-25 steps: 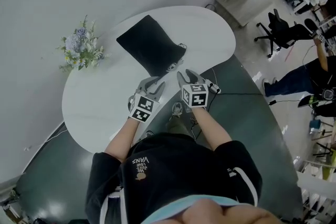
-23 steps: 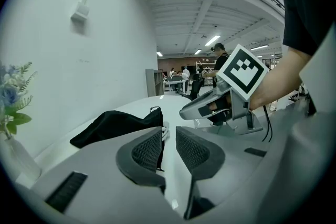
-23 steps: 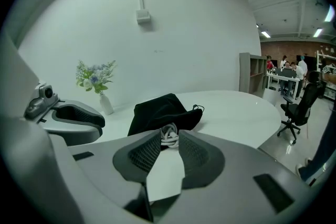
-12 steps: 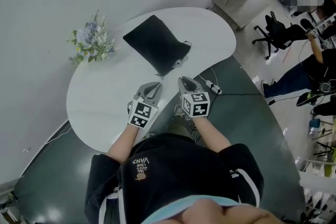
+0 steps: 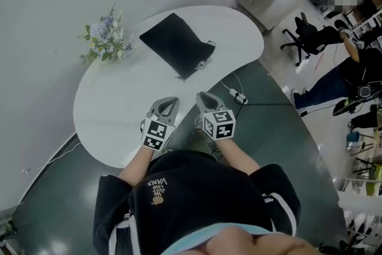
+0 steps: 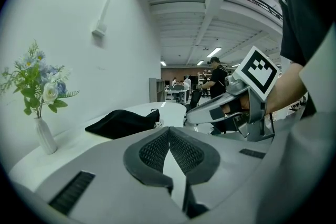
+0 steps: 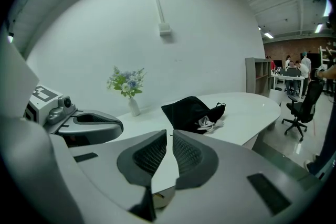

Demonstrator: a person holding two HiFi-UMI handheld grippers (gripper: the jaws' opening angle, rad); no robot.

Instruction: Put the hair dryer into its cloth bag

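A black cloth bag (image 5: 176, 45) lies flat on the far part of the white table (image 5: 113, 110), bulging, with a white cord (image 5: 203, 64) at its mouth. No hair dryer shows outside it. Both grippers hover over the table's near edge, well short of the bag. My left gripper (image 5: 169, 102) is shut and empty, its pads meeting (image 6: 169, 129). The jaws of my right gripper (image 5: 203, 97) are closing with nothing between them, and only a thin slit is left (image 7: 170, 134). From the gripper views the bag (image 6: 123, 123) (image 7: 191, 110) sits ahead.
A small white vase of flowers (image 5: 106, 39) stands at the table's far left edge. On the dark floor to the right lie a power strip (image 5: 237, 97) and its cable. Beyond that are an office chair (image 5: 310, 36) and people (image 5: 352, 74).
Both grippers have drawn back from the bag's mouth toward the near table edge. Their jaws, open a second ago, have come together.
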